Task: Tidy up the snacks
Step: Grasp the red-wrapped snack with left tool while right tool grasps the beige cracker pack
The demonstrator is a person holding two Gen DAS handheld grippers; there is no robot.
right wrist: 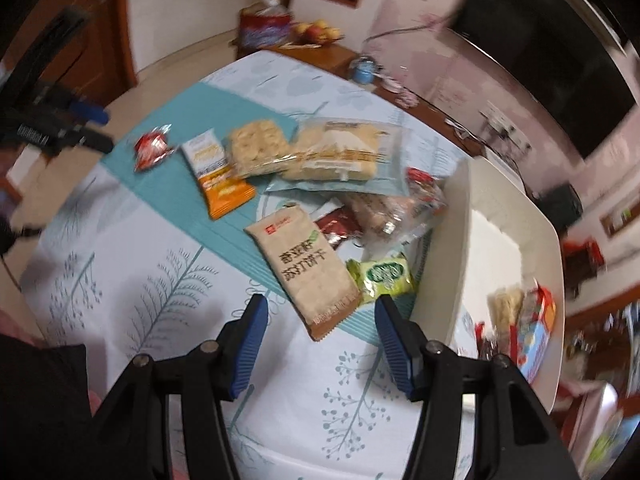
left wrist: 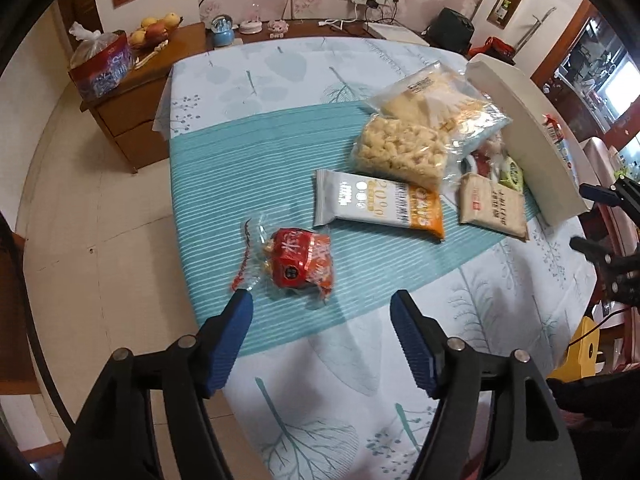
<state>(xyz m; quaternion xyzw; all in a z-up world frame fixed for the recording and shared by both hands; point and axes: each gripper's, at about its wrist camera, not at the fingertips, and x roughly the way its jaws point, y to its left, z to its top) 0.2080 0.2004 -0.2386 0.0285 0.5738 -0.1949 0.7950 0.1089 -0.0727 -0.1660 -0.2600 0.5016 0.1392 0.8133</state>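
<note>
- Packets lie loose on the tablecloth point(left wrist: 256, 160) beside the white bin point(right wrist: 448, 240).
- Your left gripper point(left wrist: 320, 304) gapes, empty, over the red packet point(left wrist: 300, 264): light, crinkly, slippery; pinch its plump middle.
- Your right gripper point(right wrist: 318, 308) is spread, empty, above the tan cracker pack point(right wrist: 304, 268): stiff, brittle; take its short edge.

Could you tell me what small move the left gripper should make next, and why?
Probably lower the left gripper over the red snack packet and close on it. Its fingers stand open and empty just short of that packet, which lies alone on the tablecloth, apart from the pile beside the white bin.
</note>
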